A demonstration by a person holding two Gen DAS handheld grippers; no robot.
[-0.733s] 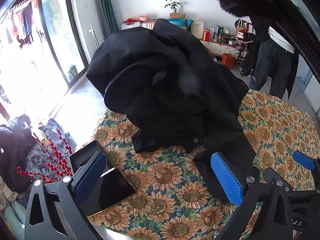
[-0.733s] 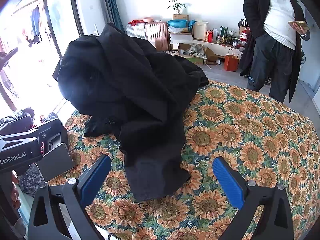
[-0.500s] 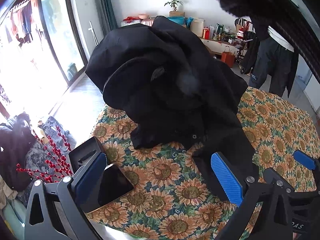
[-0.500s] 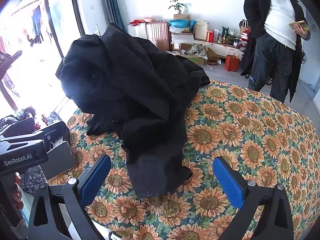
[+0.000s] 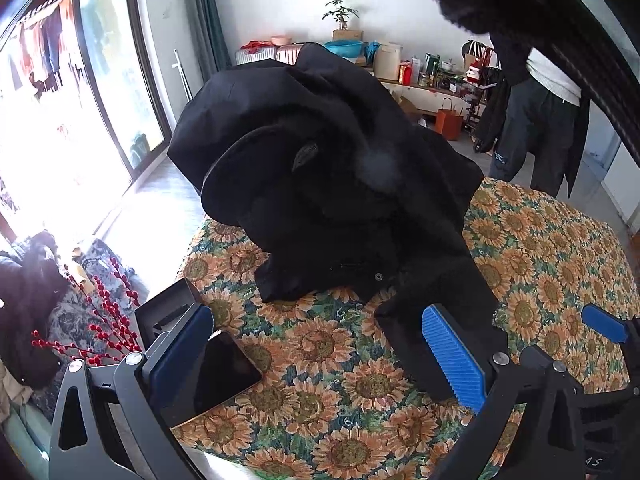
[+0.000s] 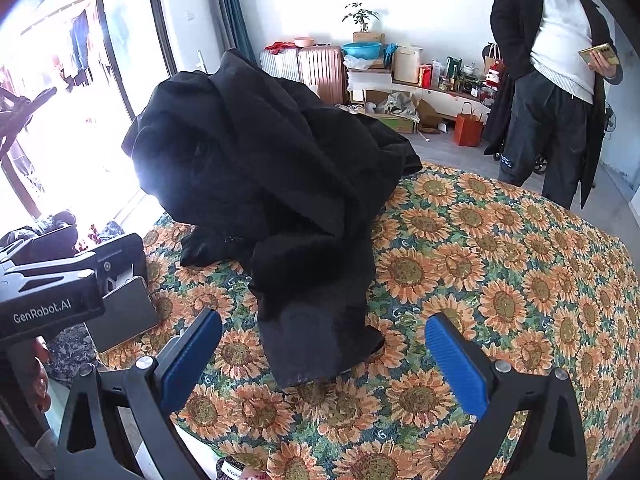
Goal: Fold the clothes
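Note:
A black jacket (image 5: 340,184) lies in a crumpled heap on a table with a sunflower cloth (image 5: 320,344). It also shows in the right wrist view (image 6: 272,184), with one sleeve end (image 6: 320,344) stretched toward me. My left gripper (image 5: 316,356) is open and empty, low over the cloth in front of the heap. My right gripper (image 6: 324,360) is open and empty, its jaws either side of the sleeve end, apart from it. The right gripper's blue fingertip (image 5: 604,322) shows at the right of the left wrist view.
A dark phone (image 5: 224,372) and a black box (image 5: 168,308) lie at the table's left edge, also in the right wrist view (image 6: 124,312). A man (image 6: 560,80) stands beyond the table's far right. Red berry twigs (image 5: 100,320) stand left of the table.
Both grippers have drawn back a little and lower; the jacket heap sits slightly farther up in both views. The jacket itself has not moved. Both stay open.

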